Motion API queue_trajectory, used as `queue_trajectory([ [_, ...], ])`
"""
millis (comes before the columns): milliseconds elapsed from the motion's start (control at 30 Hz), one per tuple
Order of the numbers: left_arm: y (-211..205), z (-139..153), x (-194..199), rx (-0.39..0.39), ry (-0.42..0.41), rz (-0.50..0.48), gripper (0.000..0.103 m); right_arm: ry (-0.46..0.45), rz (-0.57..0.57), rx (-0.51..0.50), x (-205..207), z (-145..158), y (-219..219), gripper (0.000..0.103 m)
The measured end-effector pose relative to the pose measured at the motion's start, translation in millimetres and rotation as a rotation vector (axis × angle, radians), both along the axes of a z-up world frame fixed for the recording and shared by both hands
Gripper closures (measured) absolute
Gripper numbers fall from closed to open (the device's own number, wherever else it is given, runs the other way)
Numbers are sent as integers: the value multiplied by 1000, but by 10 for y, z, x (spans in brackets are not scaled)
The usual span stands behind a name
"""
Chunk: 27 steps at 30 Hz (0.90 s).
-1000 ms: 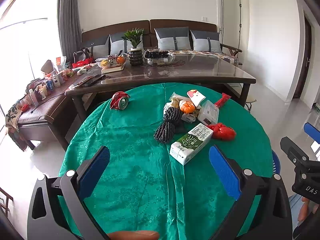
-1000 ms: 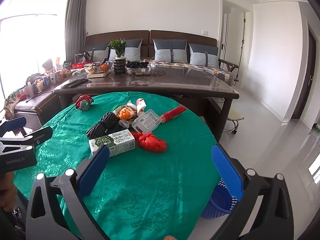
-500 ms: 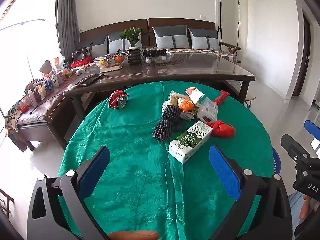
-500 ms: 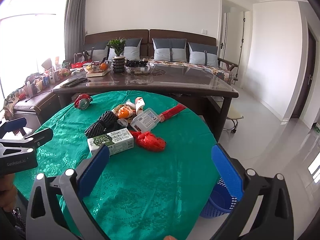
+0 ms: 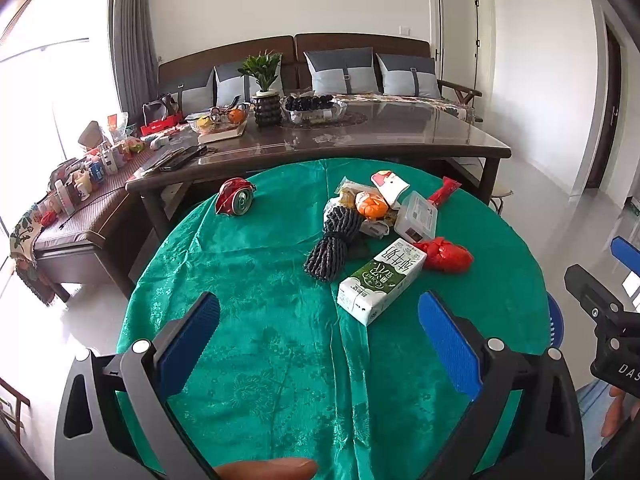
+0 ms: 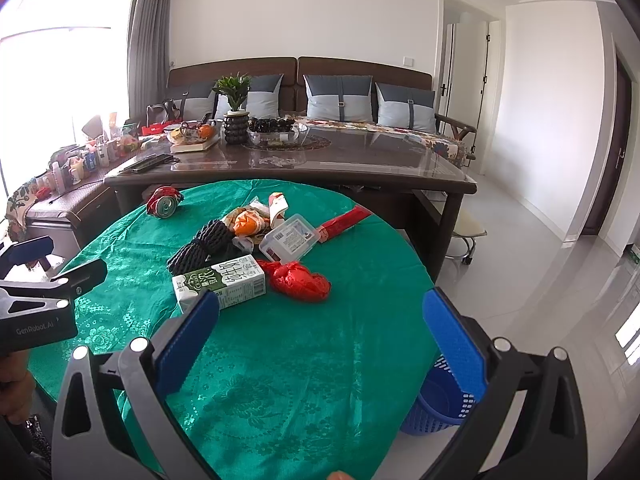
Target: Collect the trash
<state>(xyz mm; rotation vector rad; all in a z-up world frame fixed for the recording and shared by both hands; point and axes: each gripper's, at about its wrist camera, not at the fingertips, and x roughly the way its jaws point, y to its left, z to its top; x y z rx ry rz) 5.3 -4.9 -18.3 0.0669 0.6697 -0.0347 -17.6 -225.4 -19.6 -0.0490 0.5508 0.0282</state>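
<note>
Trash lies in a heap on the round green-clothed table (image 5: 256, 288): a green-and-white milk carton (image 5: 380, 280) (image 6: 220, 282), a crumpled red bag (image 5: 444, 254) (image 6: 300, 280), a clear plastic box (image 5: 416, 218) (image 6: 290, 236), a dark rope bundle (image 5: 334, 242) (image 6: 202, 246), an orange wrapper (image 5: 370, 204), a red stick pack (image 5: 444, 190) and a crushed red can (image 5: 236, 202) (image 6: 164, 202). My left gripper (image 5: 320, 336) is open and empty, short of the carton. My right gripper (image 6: 320, 332) is open and empty, near the carton and red bag.
A blue basket (image 6: 440, 400) stands on the floor by the table's right edge. A long dark table (image 6: 300, 164) with a plant, bowls and remotes stands behind, with a sofa beyond. A cluttered bench (image 5: 68, 208) is at the left.
Both grippers have edged slightly forward towards the heap. Nothing was taken hold of; both stay open.
</note>
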Motion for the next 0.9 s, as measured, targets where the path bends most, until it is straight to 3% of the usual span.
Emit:
queue_trajectory([
  [567,29,-45,52,-1,3,-18,5,-1,-3,2,20,7,-45,5],
  [900,21,-93,143,-11,17,-79,5,-2,-6,-2,4,78,-52,5],
])
